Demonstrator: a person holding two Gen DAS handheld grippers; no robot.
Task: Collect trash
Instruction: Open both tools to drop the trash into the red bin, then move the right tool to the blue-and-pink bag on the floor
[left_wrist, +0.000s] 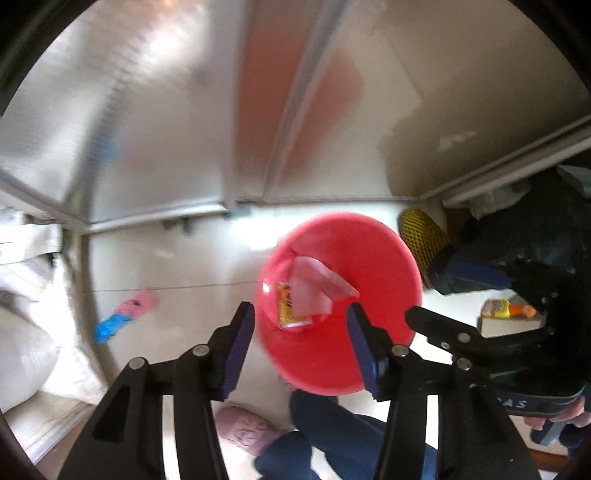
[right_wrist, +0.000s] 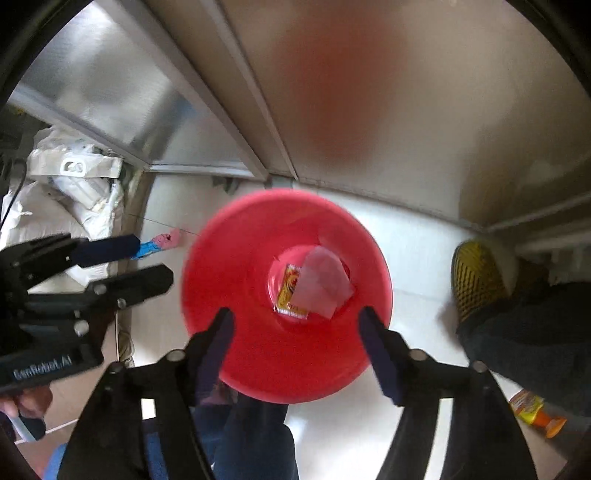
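Observation:
A red bucket (left_wrist: 369, 251) (right_wrist: 236, 251) stands on the pale floor, seen from straight above. At its bottom lie a yellow-orange wrapper (left_wrist: 284, 314) (right_wrist: 286, 291) and a translucent pinkish wrapper (left_wrist: 314, 291) (right_wrist: 321, 280). My left gripper (left_wrist: 300, 314) hangs over the bucket's near side, open, with nothing touching its pads. My right gripper (right_wrist: 295, 317) hangs over the same bucket, open wider and also empty. Each gripper shows in the other's view: the right one (left_wrist: 432, 295) at the right, the left one (right_wrist: 151, 260) at the left. A pink-and-blue wrapper (left_wrist: 125, 314) (right_wrist: 159, 242) lies on the floor left of the bucket.
An orange-yellow packet (left_wrist: 506, 308) (right_wrist: 532, 410) lies to the right. A yellow mesh shoe (left_wrist: 421, 236) (right_wrist: 476, 277) and a dark trouser leg stand right of the bucket. Blue-jeaned legs (left_wrist: 332, 435) and a pink slipper (left_wrist: 243, 428) are below. White bags (right_wrist: 74, 195) sit left; metal panels (left_wrist: 155, 110) rise behind.

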